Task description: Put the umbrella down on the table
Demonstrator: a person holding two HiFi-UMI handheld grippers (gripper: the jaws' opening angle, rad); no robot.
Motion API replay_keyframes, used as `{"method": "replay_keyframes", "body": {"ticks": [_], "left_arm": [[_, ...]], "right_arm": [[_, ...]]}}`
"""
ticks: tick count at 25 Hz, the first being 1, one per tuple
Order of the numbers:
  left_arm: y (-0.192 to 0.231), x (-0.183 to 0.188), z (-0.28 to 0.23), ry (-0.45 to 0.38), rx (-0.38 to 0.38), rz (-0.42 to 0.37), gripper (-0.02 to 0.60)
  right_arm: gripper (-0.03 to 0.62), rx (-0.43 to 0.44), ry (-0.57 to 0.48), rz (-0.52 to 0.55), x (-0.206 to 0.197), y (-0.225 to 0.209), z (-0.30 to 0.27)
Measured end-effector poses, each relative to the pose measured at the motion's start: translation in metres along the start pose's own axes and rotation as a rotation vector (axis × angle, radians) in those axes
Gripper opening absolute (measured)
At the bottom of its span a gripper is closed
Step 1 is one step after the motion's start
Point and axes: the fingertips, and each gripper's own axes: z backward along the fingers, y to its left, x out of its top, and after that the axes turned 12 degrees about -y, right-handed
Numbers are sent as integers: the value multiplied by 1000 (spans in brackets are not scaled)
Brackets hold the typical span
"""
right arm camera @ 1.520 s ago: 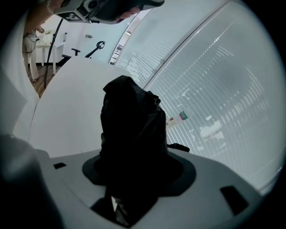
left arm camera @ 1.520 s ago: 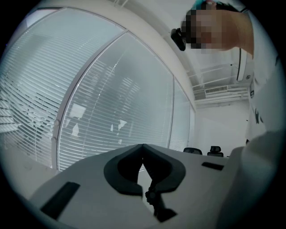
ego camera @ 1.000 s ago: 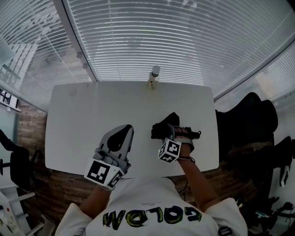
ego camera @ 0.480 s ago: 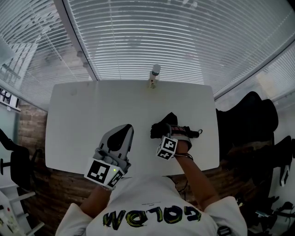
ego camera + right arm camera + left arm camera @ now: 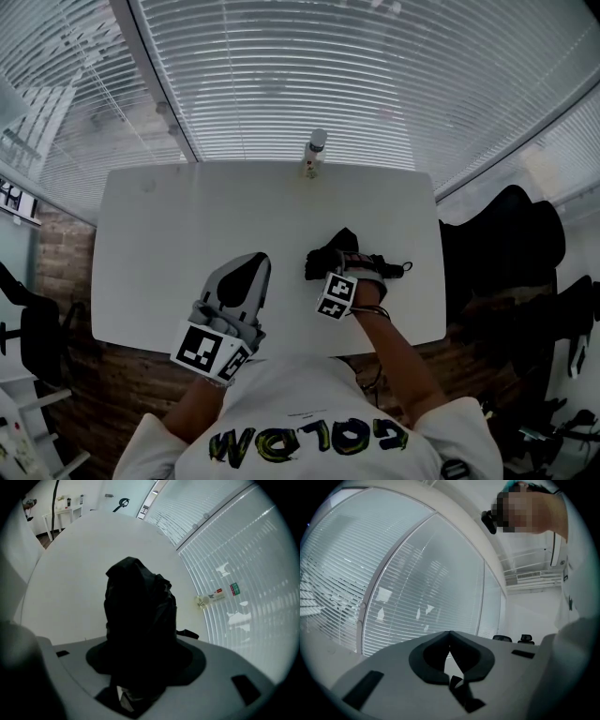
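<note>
Right gripper (image 5: 140, 670): jaws wide, clamped on the folded black umbrella (image 5: 138, 606). The bundle sticks out past the fingers, low over the table (image 5: 178, 225); contact unclear. It looks light, soft fabric over a stiff core, so grip mid-bundle. Left gripper (image 5: 449, 641): jaws together, empty. Tabletop white, smooth. Bottle (image 5: 314, 155) well beyond the fingers, blinds (image 5: 328, 75) behind.

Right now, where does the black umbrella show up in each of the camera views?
Head view: umbrella right of centre, over the white table, at the right gripper.
Left gripper view: not in it; only blinds past closed jaws.
Right gripper view: fills the centre, gripped between the jaws.
Shared landmark: small bottle at the table's far edge, also in the right gripper view.
</note>
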Motion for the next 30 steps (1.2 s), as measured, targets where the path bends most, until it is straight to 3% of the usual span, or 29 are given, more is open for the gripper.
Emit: {"method": "replay_keyframes", "body": {"ticks": [21,30], "left_arm": [[1,5,10,-5,16,-6,11],[-1,8,14,-7,22,-20,11]], "right_arm": [[270,62,-19,-7,-1,5,-12],[318,69,-32,-2,-3,4,-3]]}}
